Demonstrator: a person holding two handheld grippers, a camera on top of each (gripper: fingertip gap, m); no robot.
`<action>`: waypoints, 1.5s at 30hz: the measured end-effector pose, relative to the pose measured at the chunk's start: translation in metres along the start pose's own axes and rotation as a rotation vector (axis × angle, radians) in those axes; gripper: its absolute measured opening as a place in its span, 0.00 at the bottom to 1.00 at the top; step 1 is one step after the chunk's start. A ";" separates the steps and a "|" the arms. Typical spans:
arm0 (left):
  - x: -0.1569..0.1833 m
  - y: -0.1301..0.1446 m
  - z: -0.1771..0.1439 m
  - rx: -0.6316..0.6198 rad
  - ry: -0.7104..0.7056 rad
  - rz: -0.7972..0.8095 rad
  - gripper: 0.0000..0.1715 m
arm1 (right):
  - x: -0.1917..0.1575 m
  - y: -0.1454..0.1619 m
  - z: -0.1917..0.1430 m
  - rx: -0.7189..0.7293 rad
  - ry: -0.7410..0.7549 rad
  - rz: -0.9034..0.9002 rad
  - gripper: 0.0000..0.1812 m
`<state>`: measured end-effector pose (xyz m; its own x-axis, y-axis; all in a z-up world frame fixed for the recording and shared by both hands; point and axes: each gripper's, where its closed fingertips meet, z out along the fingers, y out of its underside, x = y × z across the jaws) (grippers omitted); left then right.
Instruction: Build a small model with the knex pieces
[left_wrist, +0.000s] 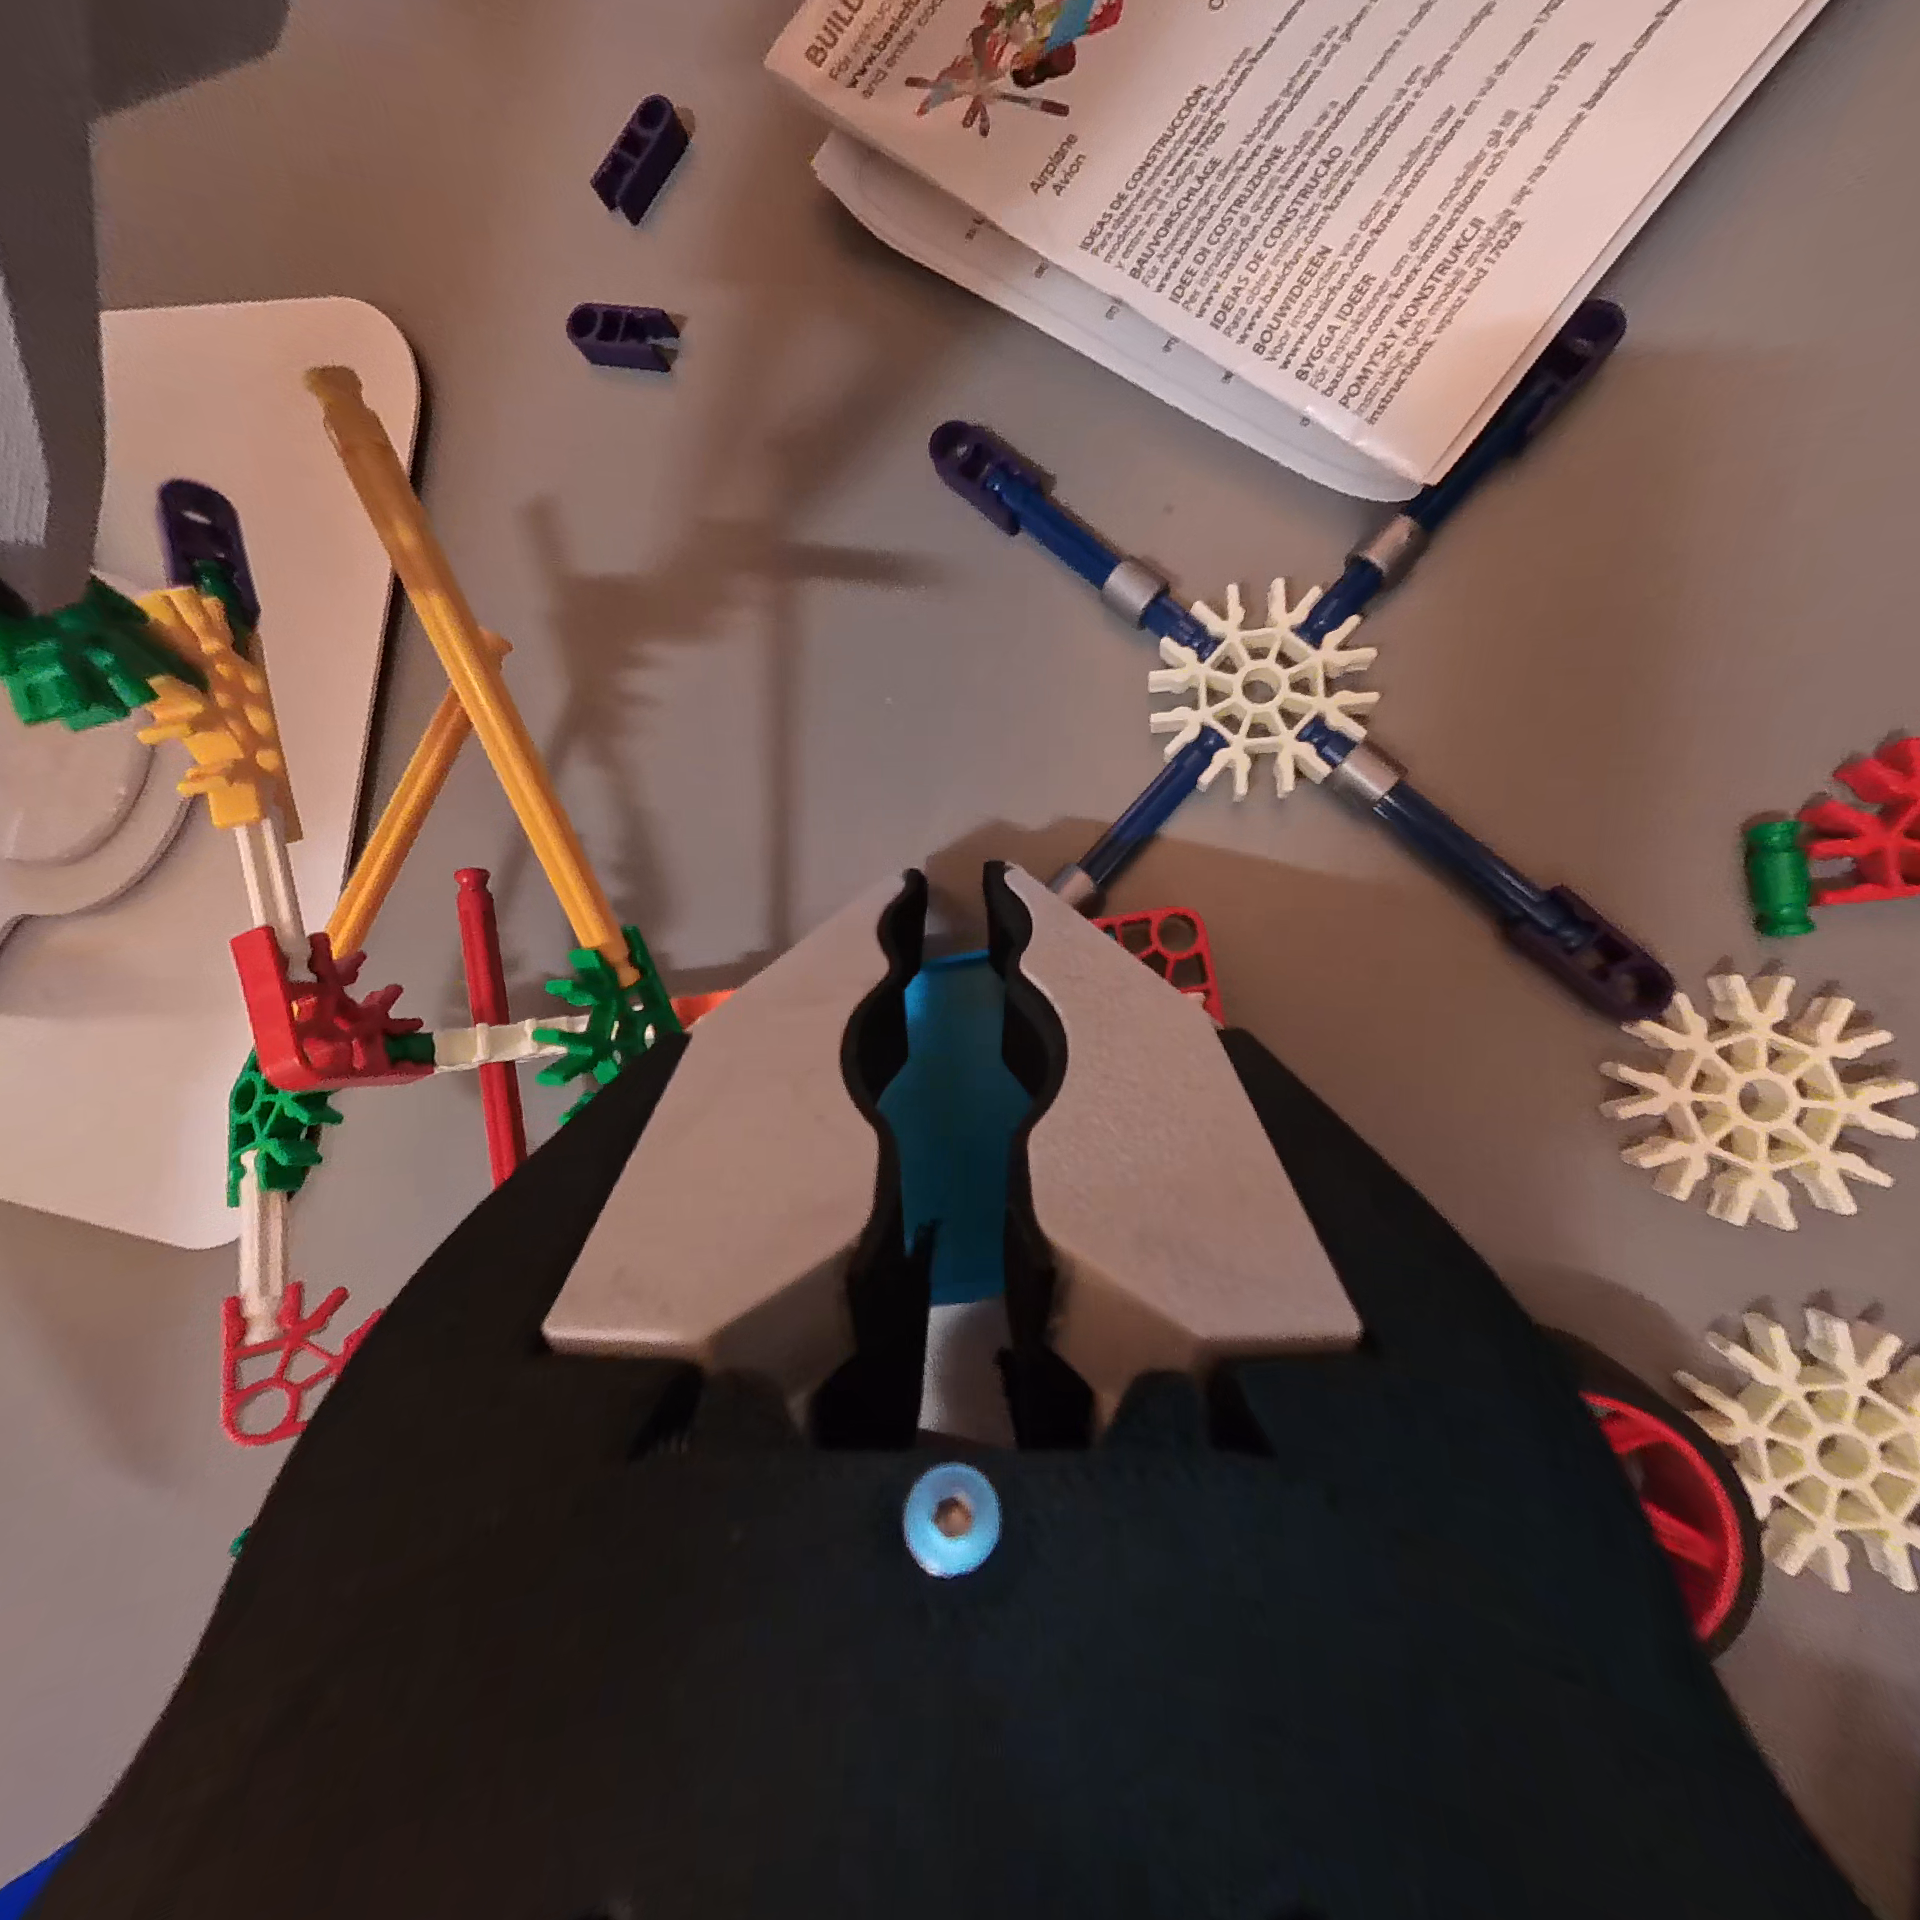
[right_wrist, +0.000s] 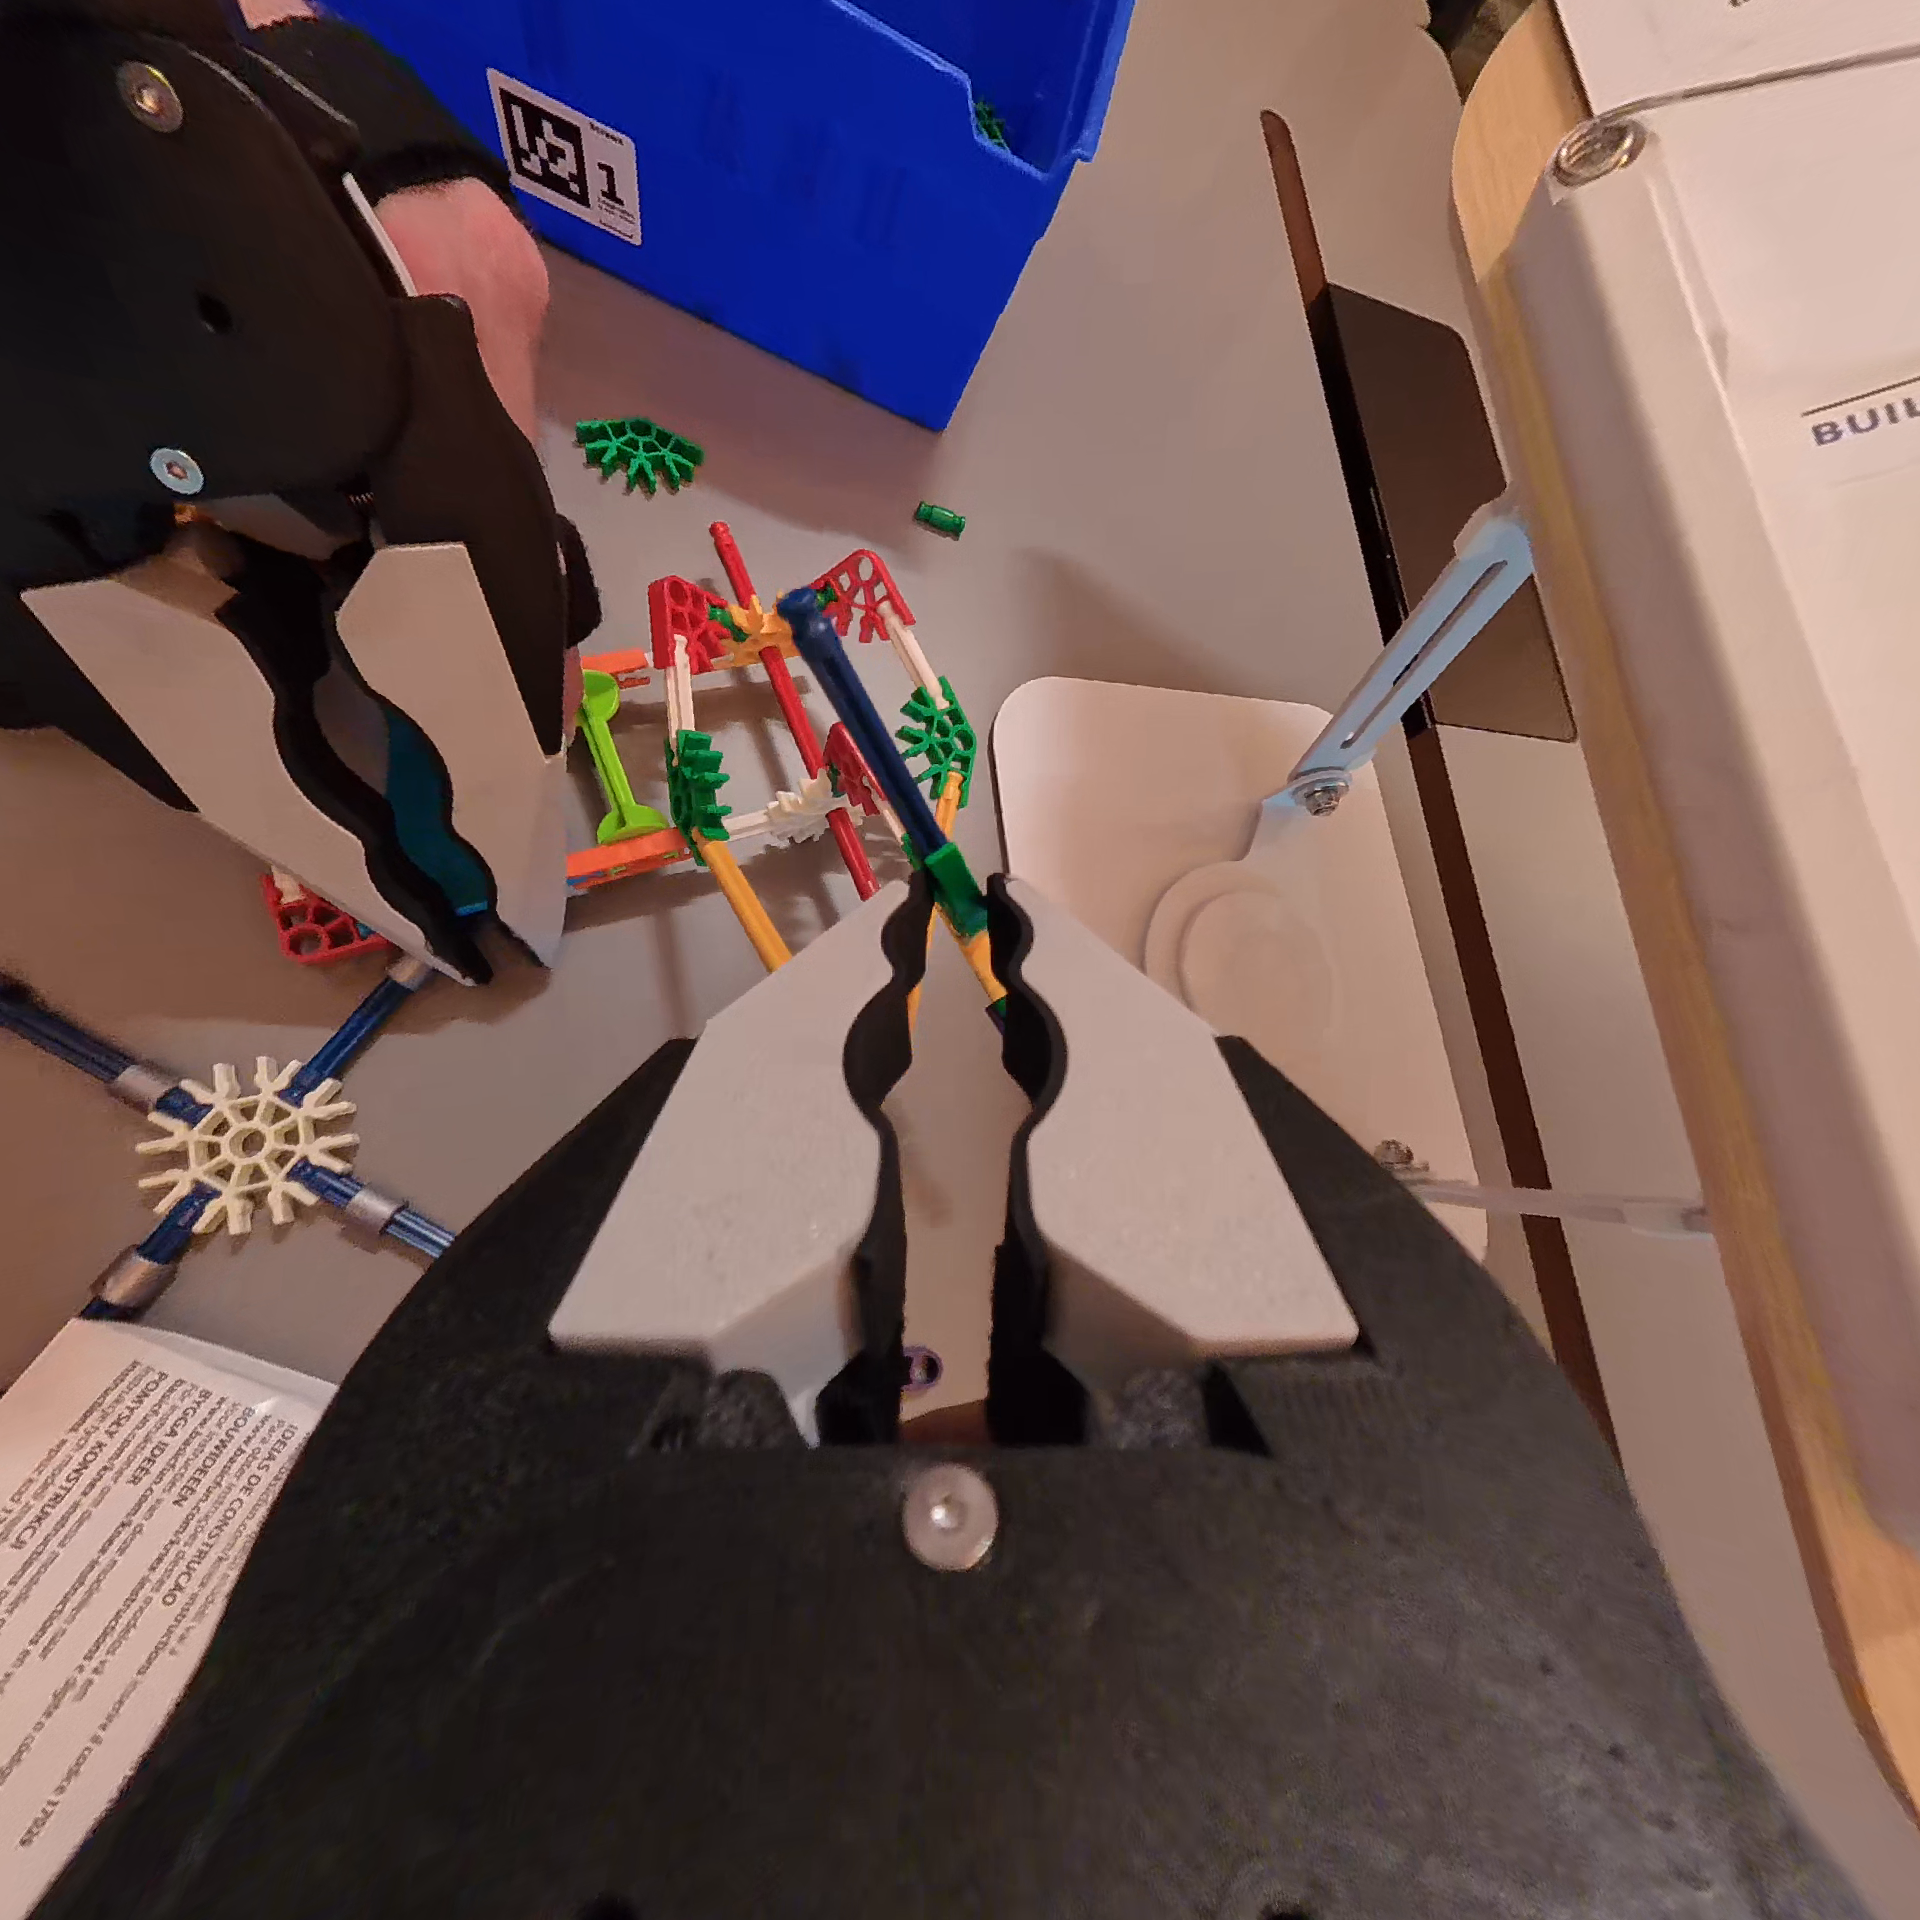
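The left gripper (left_wrist: 956, 883) clamps a blue piece (left_wrist: 951, 1101) above the table (left_wrist: 831, 644). The right gripper (right_wrist: 954, 894) pinches a green connector (right_wrist: 954, 871) on the frame (right_wrist: 790, 727). Three white snowflakes (left_wrist: 1262, 688) show, one joining four blue rods (left_wrist: 1455, 831), beside two loose purple clips (left_wrist: 623, 335).

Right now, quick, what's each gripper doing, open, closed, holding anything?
Left gripper: closed on a flat light-blue plastic piece.
Right gripper: closed on a small green plastic connector on the rod model.
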<state>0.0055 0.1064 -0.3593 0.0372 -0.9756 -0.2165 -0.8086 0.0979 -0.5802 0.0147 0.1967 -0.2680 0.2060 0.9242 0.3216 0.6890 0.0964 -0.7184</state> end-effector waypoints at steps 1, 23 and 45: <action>0.001 0.000 0.000 -0.001 0.004 0.003 0.05 | 0.002 0.001 0.000 -0.007 0.001 0.019 0.05; -0.072 -0.006 -0.006 0.054 -0.372 -0.015 0.07 | -0.001 -0.003 -0.002 0.023 -0.015 0.017 0.04; -0.085 -0.020 -0.045 0.330 -0.277 -0.169 0.01 | -0.002 0.000 -0.004 0.073 -0.059 -0.017 0.03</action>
<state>-0.0082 0.1789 -0.2942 0.3446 -0.8981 -0.2731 -0.5490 0.0431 -0.8347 0.0168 0.1931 -0.2662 0.1521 0.9421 0.2988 0.6390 0.1369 -0.7569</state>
